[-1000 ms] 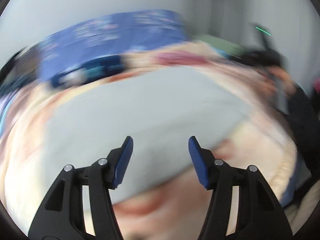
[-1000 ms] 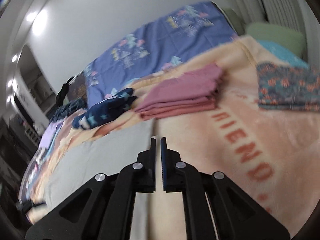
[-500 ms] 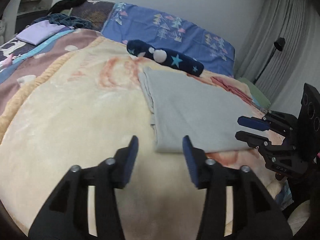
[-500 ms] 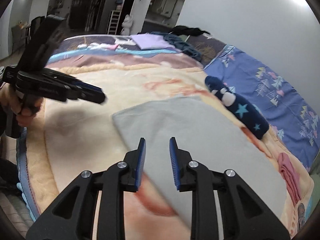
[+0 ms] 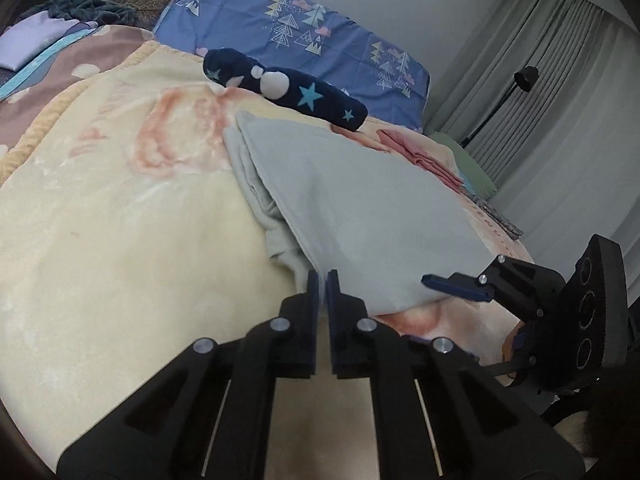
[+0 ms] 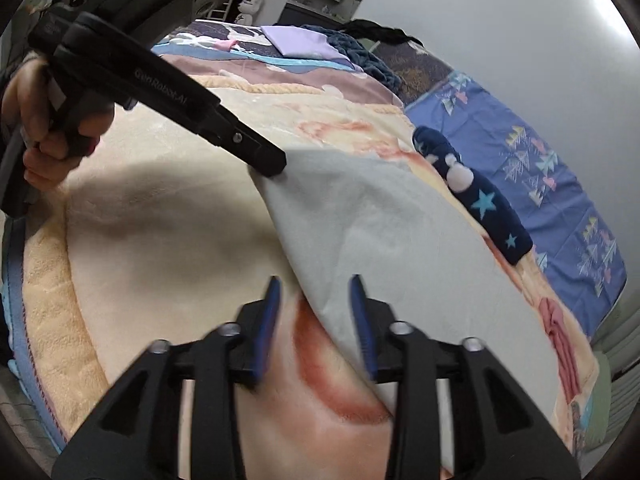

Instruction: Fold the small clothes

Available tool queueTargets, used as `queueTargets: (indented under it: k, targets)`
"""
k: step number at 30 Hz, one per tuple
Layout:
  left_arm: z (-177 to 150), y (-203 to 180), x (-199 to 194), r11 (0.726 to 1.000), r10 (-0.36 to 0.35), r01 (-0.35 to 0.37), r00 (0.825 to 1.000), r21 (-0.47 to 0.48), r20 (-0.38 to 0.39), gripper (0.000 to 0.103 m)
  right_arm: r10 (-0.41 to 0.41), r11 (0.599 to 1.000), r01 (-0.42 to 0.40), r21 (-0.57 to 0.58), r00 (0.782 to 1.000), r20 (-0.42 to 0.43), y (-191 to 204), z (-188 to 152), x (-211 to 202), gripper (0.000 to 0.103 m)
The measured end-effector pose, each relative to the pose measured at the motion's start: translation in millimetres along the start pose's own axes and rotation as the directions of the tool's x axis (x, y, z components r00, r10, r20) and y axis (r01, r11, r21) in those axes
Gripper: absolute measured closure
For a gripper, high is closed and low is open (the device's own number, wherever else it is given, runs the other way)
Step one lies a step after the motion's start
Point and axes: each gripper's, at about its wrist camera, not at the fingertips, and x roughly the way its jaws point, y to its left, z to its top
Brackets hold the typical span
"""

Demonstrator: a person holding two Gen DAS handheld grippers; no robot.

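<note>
A folded light grey garment (image 5: 360,208) lies on the cream and peach blanket (image 5: 120,220); it also shows in the right wrist view (image 6: 400,248). My left gripper (image 5: 323,280) is shut on the garment's near corner. In the right wrist view the left gripper (image 6: 272,166) pinches that corner. My right gripper (image 6: 316,292) is open, its jaws on either side of the garment's near edge. In the left wrist view the right gripper (image 5: 444,283) sits at the garment's right edge.
A dark blue star-patterned roll (image 5: 284,88) lies beyond the garment. A folded pink pile (image 5: 416,156) lies at the far right. A blue tree-print pillow (image 5: 296,36) is at the head. Folded purple cloth (image 6: 304,44) and dark clothes lie far off. Curtains (image 5: 560,100) hang on the right.
My left gripper has closed on the garment's corner after standing open. My right gripper has opened wider and moved up to the garment's edge.
</note>
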Motion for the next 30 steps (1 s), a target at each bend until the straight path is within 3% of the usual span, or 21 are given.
queueTargets:
  k: [4, 7, 11, 13, 14, 15, 17, 19, 21, 24, 25, 29, 30]
  targets:
    - [-10.5, 30.2, 5.6, 0.995, 0.001, -0.003, 1.0, -0.105, -0.018, 0.099, -0.035, 0.991, 0.038, -0.125, 0.999, 0.029, 29.7, 9.0, 14.1, 0.043]
    - [-13.5, 43.3, -0.4, 0.987, 0.005, -0.003, 1.0, -0.161, 0.015, 0.098, -0.106, 0.971, 0.113, -0.21, 0.993, 0.046, 47.5, 13.7, 25.3, 0.043]
    - [-3.7, 54.7, -13.1, 0.983, 0.038, -0.026, 0.997, -0.182, 0.063, 0.096, -0.156, 0.959, 0.162, -0.234, 0.987, 0.043, 51.7, 24.4, 43.3, 0.043]
    - [3.3, 57.0, -16.3, 0.983, 0.064, -0.051, 0.996, -0.179, 0.069, 0.087, -0.174, 0.955, 0.181, -0.234, 0.984, 0.047, 53.3, 30.2, 52.0, 0.043]
    - [6.9, 57.6, -16.8, 0.983, 0.078, -0.064, 0.995, -0.175, 0.07, 0.084, -0.185, 0.951, 0.194, -0.24, 0.981, 0.057, 54.5, 33.2, 56.8, 0.051]
    - [10.9, 58.7, -17.4, 0.982, 0.09, -0.077, 0.994, -0.17, 0.069, 0.079, -0.195, 0.943, 0.209, -0.257, 0.977, 0.081, 56.1, 36.7, 63.7, 0.099]
    - [19.3, 59.5, -17.6, 0.982, 0.105, -0.092, 0.992, -0.163, 0.068, 0.075, -0.178, 0.944, 0.187, -0.271, 0.982, 0.059, 58.4, 39.9, 74.5, 0.101]
    - [28.8, 64.2, -14.1, 0.984, 0.087, -0.077, 0.995, -0.158, 0.055, 0.055, -0.137, 0.961, 0.153, -0.232, 0.987, 0.086, 53.8, 40.8, 57.7, 0.101]
    - [42.1, 70.7, 0.3, 0.985, 0.063, -0.057, 0.998, -0.165, 0.031, 0.048, -0.102, 0.974, 0.119, -0.195, 0.99, 0.096, 45.6, 41.6, 44.0, 0.101]
    - [61.9, 78.7, 38.9, 0.98, -0.046, 0.039, 0.998, -0.197, -0.032, 0.034, -0.092, 0.977, 0.107, -0.184, 0.992, 0.086, 40.2, 41.3, 46.4, 0.101]
    - [66.9, 80.3, 52.5, 0.976, -0.073, 0.061, 0.996, -0.211, -0.051, 0.034, -0.088, 0.979, 0.102, -0.178, 0.993, 0.085, 41.0, 41.3, 47.2, 0.102]
    - [91.4, 85.0, 98.4, 0.971, -0.067, 0.047, 0.995, -0.235, -0.076, 0.034, -0.087, 0.983, 0.1, -0.151, 0.992, 0.092, 41.3, 41.9, 44.8, 0.102]
    - [100.2, 84.1, 104.7, 0.971, -0.073, 0.057, 0.996, -0.232, -0.061, 0.044, -0.075, 0.988, 0.087, -0.127, 0.993, 0.092, 37.8, 43.5, 42.6, 0.102]
